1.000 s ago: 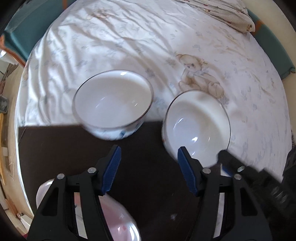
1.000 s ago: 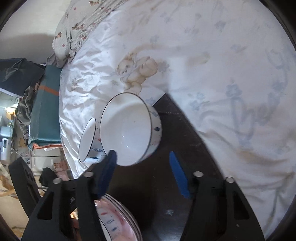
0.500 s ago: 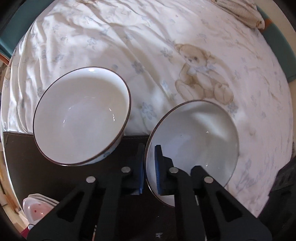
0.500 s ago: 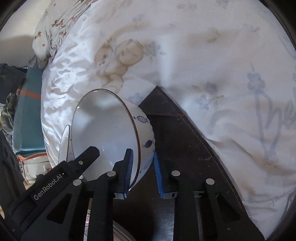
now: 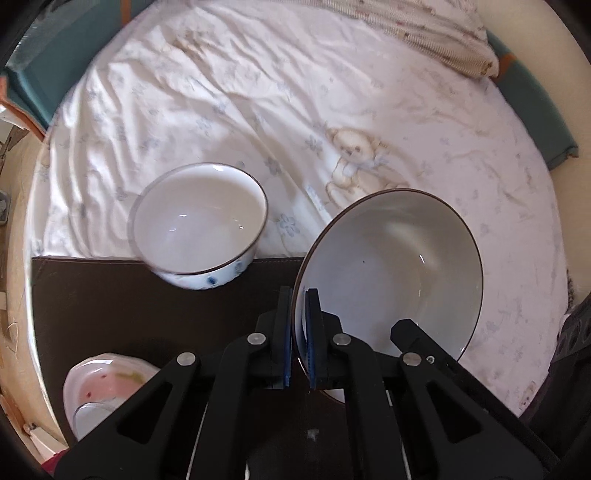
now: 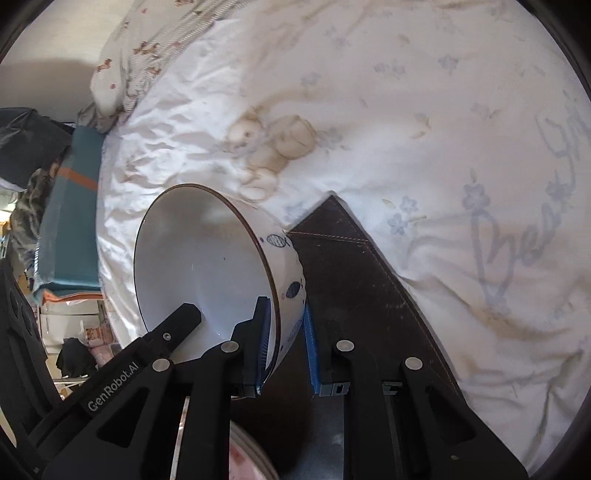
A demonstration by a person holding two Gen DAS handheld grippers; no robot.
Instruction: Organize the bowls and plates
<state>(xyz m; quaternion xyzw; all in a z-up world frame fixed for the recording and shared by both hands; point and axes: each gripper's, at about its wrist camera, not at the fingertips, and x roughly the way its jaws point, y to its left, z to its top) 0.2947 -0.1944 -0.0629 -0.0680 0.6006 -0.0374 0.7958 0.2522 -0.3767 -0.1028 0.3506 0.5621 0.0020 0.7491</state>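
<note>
Nearest the lens in the left wrist view, the left tool grips the rim of a white bowl, its blue pads pressed on either side of the thin wall; the bowl is tilted so its open side faces the camera. A second black tool arm pokes into the same bowl from the lower right. In the right wrist view, the right tool is likewise clamped on that bowl, one pad inside the rim and one against the outer wall with its blue fish pattern (the left tool's arm, lettered "GenRobot.AI", crosses in from the lower left). Whether the bowl's base touches anything cannot be told.

Beneath both tools lies a dark brown mat spread on a bed. At the mat's near-left corner sits a stack of pinkish plates, partly cut off by the frame edge. Farther out, a smaller white bowl with blue marks appears at the mat's far edge, slightly blurred, well apart from the gripped bowl.

Beyond stretches a rumpled white bedsheet printed with a teddy bear and pale blue flowers. A patterned pillow rests at the far end of the bed.
</note>
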